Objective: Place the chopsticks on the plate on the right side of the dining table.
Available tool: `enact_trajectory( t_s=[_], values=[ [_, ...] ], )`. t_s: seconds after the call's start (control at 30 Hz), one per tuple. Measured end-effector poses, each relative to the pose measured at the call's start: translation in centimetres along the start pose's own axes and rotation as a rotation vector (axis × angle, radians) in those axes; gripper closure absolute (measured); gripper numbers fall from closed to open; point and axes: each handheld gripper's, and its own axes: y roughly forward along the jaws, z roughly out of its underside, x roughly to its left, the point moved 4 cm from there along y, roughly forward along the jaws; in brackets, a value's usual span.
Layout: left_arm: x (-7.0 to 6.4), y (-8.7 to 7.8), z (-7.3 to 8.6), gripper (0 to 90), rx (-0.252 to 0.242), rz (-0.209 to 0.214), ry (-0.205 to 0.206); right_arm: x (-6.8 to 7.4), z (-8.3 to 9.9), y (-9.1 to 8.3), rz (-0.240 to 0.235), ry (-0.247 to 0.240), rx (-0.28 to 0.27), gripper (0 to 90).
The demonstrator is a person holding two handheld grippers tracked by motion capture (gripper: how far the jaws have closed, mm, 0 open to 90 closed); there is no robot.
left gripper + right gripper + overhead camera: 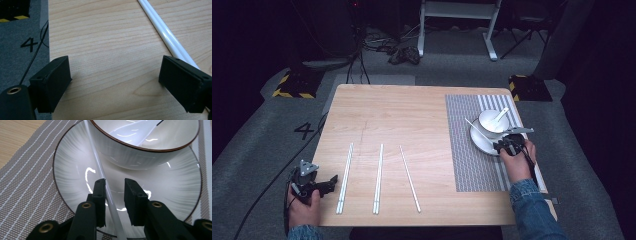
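The single white chopstick lies across the plate on the striped placemat at the right side of the wooden table, leaning against the bowl that sits on that plate with a white spoon in it. In the right gripper view we see the right gripper with its jaws set on either side of this chopstick; the left jaw touches it, but a gap remains on the other side, so the jaws are parted and not clamped on it. Our left gripper rests at the near left corner of the table with its jaws spread wide over bare wood, holding nothing; a pair of chopsticks runs just beside its right jaw. In the high view we see a second pair and one lone chopstick lying farther right on the wood.
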Motion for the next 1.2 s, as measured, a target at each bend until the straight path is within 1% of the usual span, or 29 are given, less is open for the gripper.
enact_trajectory(
  t_s=[0.03, 0.1, 0.13, 0.17, 0.2, 0.3, 0.37, 0.4, 0.43, 0.5, 0.6, 0.67, 0.7, 0.73, 0.83, 0.9, 0.97, 1.1, 1.2],
  values=[
    [0.0, 0.0, 0.0, 10.4, 0.0, 0.001, -0.001, 0.0, 0.0, 0.0, 0.0, 0.0, 0.0, 70.3],
    [0.1, 0.0, 0.0, 10.4, 0.003, 0.004, -0.001, -0.3, 0.1, -0.1, 0.015, -0.002, -0.005, 65.5],
    [0.0, 0.0, 0.0, 10.3, 0.003, 0.005, -0.006, -0.7, 0.2, -0.3, 0.031, 0.003, -0.018, 58.8],
    [0.1, 0.0, 0.0, 9.8, 0.005, 0.005, -0.007, -0.9, 0.2, -0.4, 0.038, 0.002, -0.024, 57.1],
    [0.0, 0.1, 0.0, 9.8, 0.004, 0.001, -0.011, -0.9, 0.2, -0.4, 0.038, 0.002, -0.024, 57.1],
    [0.1, 0.1, 0.0, 9.4, 0.005, 0.002, -0.008, -1.5, 0.6, -0.6, 0.049, 0.007, -0.027, 51.9],
    [0.1, 0.1, 0.0, 9.4, 0.005, 0.001, -0.007, -1.7, 0.9, -0.8, 0.052, 0.014, -0.029, 50.7],
    [0.1, 0.1, 0.0, 9.4, 0.005, 0.001, -0.007, -1.9, 1.1, -1.3, 0.049, 0.01, -0.042, 49.3],
    [0.1, 0.1, 0.0, 9.4, 0.004, 0.001, -0.007, -1.9, 1.1, -1.3, 0.049, 0.01, -0.042, 49.3],
    [0.0, 0.1, 0.0, 9.4, 0.003, 0.001, -0.01, -2.1, 1.4, -2.3, 0.044, 0.0, -0.066, 48.8],
    [0.1, 0.1, 0.0, 9.4, 0.005, 0.002, -0.008, -2.6, 1.9, -3.6, 0.047, 0.0, -0.076, 47.6],
    [0.1, 0.1, 0.0, 9.4, 0.005, 0.002, -0.007, -2.9, 2.5, -4.3, 0.045, 0.01, -0.074, 47.2],
    [0.1, 0.1, 0.0, 9.4, 0.005, 0.002, -0.008, -3.2, 3.2, -4.7, 0.05, 0.016, -0.059, 47.0],
    [0.1, 0.1, 0.0, 9.4, 0.005, 0.002, -0.008, -3.2, 3.2, -4.7, 0.05, 0.016, -0.059, 47.0],
    [0.1, 0.1, 0.0, 9.4, 0.005, 0.002, -0.009, -3.4, 4.0, -4.7, 0.053, 0.026, -0.036, 46.7],
    [0.1, 0.1, 0.0, 9.4, 0.003, 0.003, -0.01, -3.4, 4.4, -4.3, 0.049, 0.033, -0.015, 46.8],
    [0.1, 0.1, 0.0, 9.4, 0.004, 0.006, -0.013, -3.3, 4.5, -4.1, 0.046, 0.029, -0.003, 47.9],
    [0.1, 0.1, 0.0, 9.4, 0.003, 0.003, -0.01, -3.5, 4.4, -3.3, 0.062, 0.044, 0.009, 49.4],
    [0.1, 0.1, 0.0, 9.4, 0.004, 0.0, -0.007, -4.0, 4.2, -2.8, 0.086, 0.047, 0.018, 50.4]
  ],
)
